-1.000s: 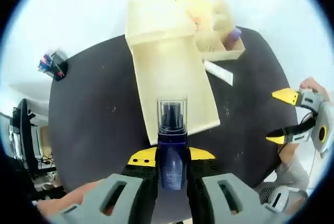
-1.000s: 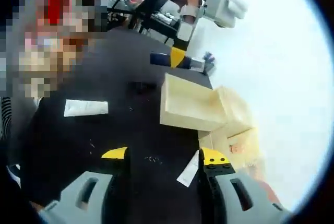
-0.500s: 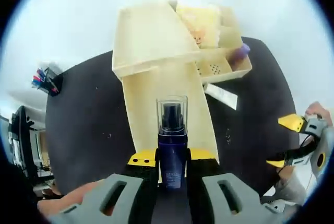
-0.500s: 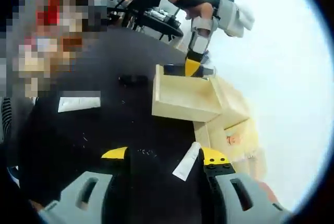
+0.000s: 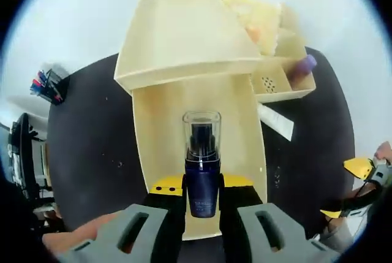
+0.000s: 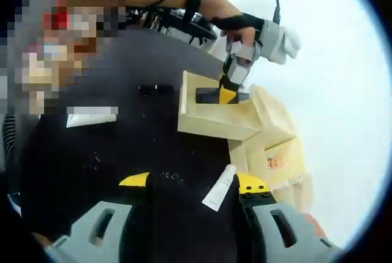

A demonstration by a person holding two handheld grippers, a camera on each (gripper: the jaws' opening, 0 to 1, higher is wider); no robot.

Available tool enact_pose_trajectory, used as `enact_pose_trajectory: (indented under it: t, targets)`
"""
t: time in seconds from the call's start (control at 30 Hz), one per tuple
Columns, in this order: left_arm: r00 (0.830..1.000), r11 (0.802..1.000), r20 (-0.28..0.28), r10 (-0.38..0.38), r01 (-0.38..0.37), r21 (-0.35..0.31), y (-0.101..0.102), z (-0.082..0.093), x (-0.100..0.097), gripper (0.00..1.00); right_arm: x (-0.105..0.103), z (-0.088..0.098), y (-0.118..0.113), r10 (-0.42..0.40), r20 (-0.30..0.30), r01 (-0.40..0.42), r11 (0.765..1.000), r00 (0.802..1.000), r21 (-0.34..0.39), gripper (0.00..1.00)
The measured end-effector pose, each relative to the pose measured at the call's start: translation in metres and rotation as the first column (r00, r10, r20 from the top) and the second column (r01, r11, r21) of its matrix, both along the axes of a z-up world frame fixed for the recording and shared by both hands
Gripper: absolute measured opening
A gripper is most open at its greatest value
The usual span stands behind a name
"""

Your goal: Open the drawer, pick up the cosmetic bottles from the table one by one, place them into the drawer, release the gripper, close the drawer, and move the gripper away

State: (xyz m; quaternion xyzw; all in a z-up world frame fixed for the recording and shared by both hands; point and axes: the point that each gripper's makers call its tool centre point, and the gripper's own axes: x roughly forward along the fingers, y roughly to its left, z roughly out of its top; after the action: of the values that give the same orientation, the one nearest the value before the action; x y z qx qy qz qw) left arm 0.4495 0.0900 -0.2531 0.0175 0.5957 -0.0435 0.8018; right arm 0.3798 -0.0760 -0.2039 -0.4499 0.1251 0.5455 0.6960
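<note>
Bottle over open drawer
Left gripper (image 5: 202,188) clamps the blue bottle (image 5: 202,165) above the cream drawer (image 5: 156,128); right gripper (image 6: 193,186) hovers, jaws apart, over the black table (image 6: 98,165).

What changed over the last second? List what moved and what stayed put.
The left tongs, shut on the blue bottle, carried it from short of the open drawer to above its inside; in the right gripper view it now sits within the drawer walls. Nothing was released. The right tongs stayed open and idle above the dark table, beside the white tube. The drawer stayed open.
</note>
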Motion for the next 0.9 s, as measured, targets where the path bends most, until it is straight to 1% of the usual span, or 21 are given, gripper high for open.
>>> enact_pose_trajectory:
  t: [0.07,0.13,0.2,0.3,0.47,0.6,0.73,0.9]
  targets:
    - [1.0,1.0,-0.006,0.004,-0.004,0.025,0.003,-0.003,0.001,0.15,0.001,0.001,-0.001,-0.001,0.002,0.001,1.0,1.0,0.0,0.49]
    - [1.0,0.997,-0.014,-0.005,0.006,0.071,0.004,-0.009,-0.001,0.15,0.0,-0.001,-0.002,-0.001,0.0,0.001,1.0,1.0,-0.002,0.49]
    - [1.0,0.997,-0.02,-0.002,0.003,0.077,0.005,-0.012,-0.001,0.15,0.0,-0.003,-0.002,-0.002,0.002,0.002,1.0,1.0,-0.011,0.49]
    - [1.0,0.998,-0.022,0.012,-0.011,0.068,0.007,-0.013,0.003,0.15,0.002,-0.003,-0.002,-0.002,0.002,0.003,1.0,1.0,-0.016,0.49]
    - [0.999,0.997,-0.02,0.028,-0.026,0.075,0.007,-0.014,0.006,0.15,0.005,-0.002,-0.002,-0.004,0.003,0.004,1.0,1.0,-0.021,0.49]
    - [0.999,0.996,-0.012,0.041,-0.04,0.074,0.003,-0.02,0.004,0.15,0.005,-0.005,-0.005,-0.011,0.004,0.011,0.999,1.0,-0.03,0.49]
    - [0.998,0.996,-0.009,0.057,-0.056,0.072,0.008,-0.022,0.013,0.15,0.005,-0.005,-0.006,-0.013,0.006,0.013,0.999,1.0,-0.036,0.49]
    - [0.997,0.995,-0.013,0.074,-0.073,0.064,0.007,-0.025,0.011,0.15,0.005,-0.005,-0.007,-0.016,0.007,0.016,0.999,1.0,-0.038,0.49]
